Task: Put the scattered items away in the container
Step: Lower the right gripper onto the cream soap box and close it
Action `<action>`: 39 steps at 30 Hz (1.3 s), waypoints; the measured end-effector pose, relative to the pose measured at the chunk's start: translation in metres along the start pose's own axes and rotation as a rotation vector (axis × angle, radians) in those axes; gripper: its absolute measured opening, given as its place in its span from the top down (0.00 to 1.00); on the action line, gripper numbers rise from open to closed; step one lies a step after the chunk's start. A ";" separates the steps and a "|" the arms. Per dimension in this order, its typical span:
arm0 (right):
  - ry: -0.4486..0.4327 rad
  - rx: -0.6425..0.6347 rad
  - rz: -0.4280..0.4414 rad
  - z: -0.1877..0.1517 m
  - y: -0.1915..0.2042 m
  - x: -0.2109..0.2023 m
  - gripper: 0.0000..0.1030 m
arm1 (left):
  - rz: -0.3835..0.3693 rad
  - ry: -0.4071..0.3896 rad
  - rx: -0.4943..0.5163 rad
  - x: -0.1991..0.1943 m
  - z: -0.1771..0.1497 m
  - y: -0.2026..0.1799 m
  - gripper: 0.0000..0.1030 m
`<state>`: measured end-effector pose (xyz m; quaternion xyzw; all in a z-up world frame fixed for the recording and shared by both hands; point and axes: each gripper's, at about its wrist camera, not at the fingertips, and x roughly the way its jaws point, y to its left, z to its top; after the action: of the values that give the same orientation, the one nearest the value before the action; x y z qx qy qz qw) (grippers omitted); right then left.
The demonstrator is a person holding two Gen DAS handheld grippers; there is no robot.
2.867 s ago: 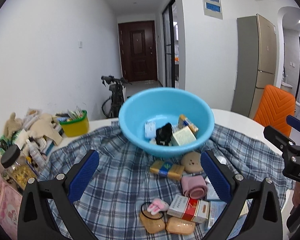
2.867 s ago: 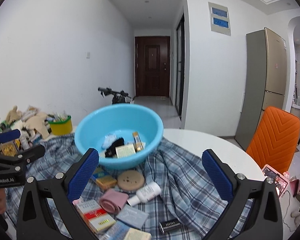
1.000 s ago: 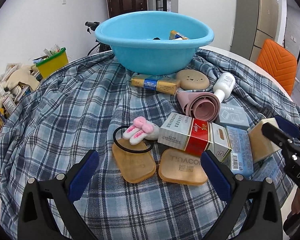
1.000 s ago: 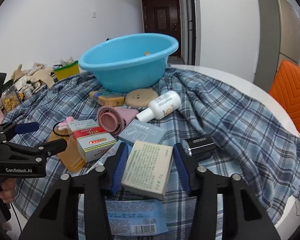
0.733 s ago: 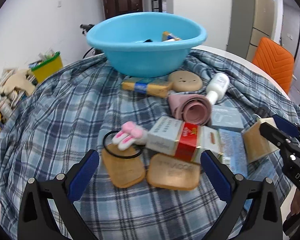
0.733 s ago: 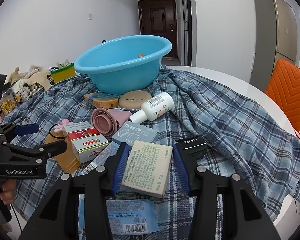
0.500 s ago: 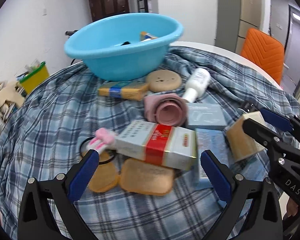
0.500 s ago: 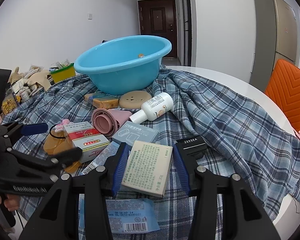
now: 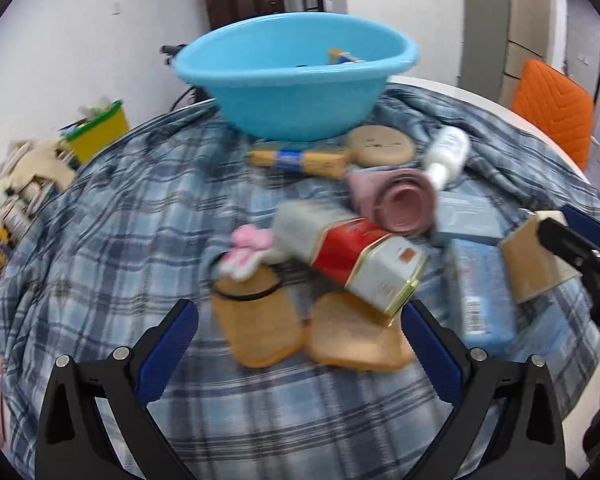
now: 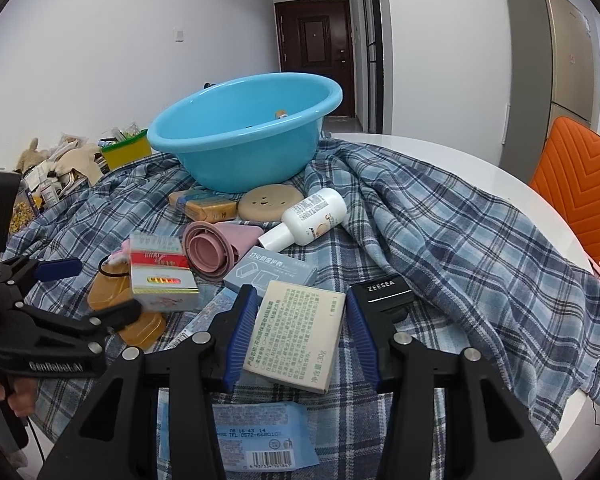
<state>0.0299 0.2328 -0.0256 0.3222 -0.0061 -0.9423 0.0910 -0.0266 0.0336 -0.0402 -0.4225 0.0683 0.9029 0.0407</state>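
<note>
A blue basin (image 9: 296, 76) (image 10: 244, 136) with a few items inside stands on a plaid cloth (image 9: 112, 240). My right gripper (image 10: 300, 332) is shut on a beige soap box (image 10: 296, 336), held just above the cloth; it also shows in the left wrist view (image 9: 532, 264). My left gripper (image 9: 300, 344) is open, close over two amber soap bars (image 9: 260, 324) and a red-and-white box (image 9: 352, 256), which also shows in the right wrist view (image 10: 160, 276). A pink cup (image 10: 212, 248), white bottle (image 10: 312, 216) and grey-blue box (image 10: 272, 272) lie nearby.
A black ZEESEA case (image 10: 384, 292), a blue packet (image 10: 256, 440), a round beige disc (image 10: 270, 202), a wrapped yellow bar (image 10: 204, 204) and a pink bunny hair tie (image 9: 244, 252) lie on the cloth. A yellow bin (image 10: 126, 152) and clutter sit left. An orange chair (image 10: 576, 192) stands right.
My left gripper has moved forward and down toward the red-and-white box and soap bars, still open. My right gripper keeps its hold on the soap box and has barely moved.
</note>
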 end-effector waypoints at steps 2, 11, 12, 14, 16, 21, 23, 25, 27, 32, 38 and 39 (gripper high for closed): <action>0.000 0.000 0.003 0.000 0.001 0.000 0.56 | 0.034 0.003 -0.022 0.000 -0.002 0.015 0.00; 0.001 0.001 0.010 0.001 0.002 0.004 0.56 | 0.016 -0.015 -0.116 -0.005 0.001 0.050 0.00; 0.003 0.001 0.009 0.002 0.002 0.004 0.56 | 0.003 -0.019 -0.094 -0.006 0.003 0.042 0.00; 0.005 0.006 0.013 0.004 0.002 0.005 0.56 | -0.028 -0.021 -0.034 -0.006 0.006 0.020 0.00; 0.008 0.006 0.031 0.009 0.004 0.008 0.56 | -0.058 -0.015 0.015 -0.004 0.010 -0.001 0.00; -0.038 -0.051 0.064 0.027 0.019 0.006 0.57 | -0.015 -0.002 0.070 0.006 0.018 -0.028 0.00; -0.031 -0.027 0.133 0.034 0.021 0.007 0.58 | 0.005 0.005 0.059 0.010 0.019 -0.025 0.00; -0.016 0.007 0.201 0.039 0.019 0.011 0.58 | 0.028 0.012 0.034 0.014 0.020 -0.014 0.00; -0.006 0.030 0.232 0.042 0.020 0.017 0.59 | 0.037 0.020 0.012 0.016 0.019 -0.003 0.00; 0.021 0.065 0.278 0.044 0.028 0.030 0.59 | 0.082 0.025 -0.048 0.016 0.014 0.032 0.00; 0.049 0.050 0.318 0.040 0.047 0.042 0.59 | 0.120 0.020 -0.097 0.013 0.013 0.061 0.00; 0.047 0.030 0.302 0.040 0.051 0.040 0.59 | 0.114 0.016 -0.098 0.012 0.013 0.061 0.00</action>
<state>-0.0170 0.1738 -0.0145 0.3409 -0.0666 -0.9099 0.2269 -0.0522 -0.0245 -0.0351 -0.4265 0.0484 0.9026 -0.0321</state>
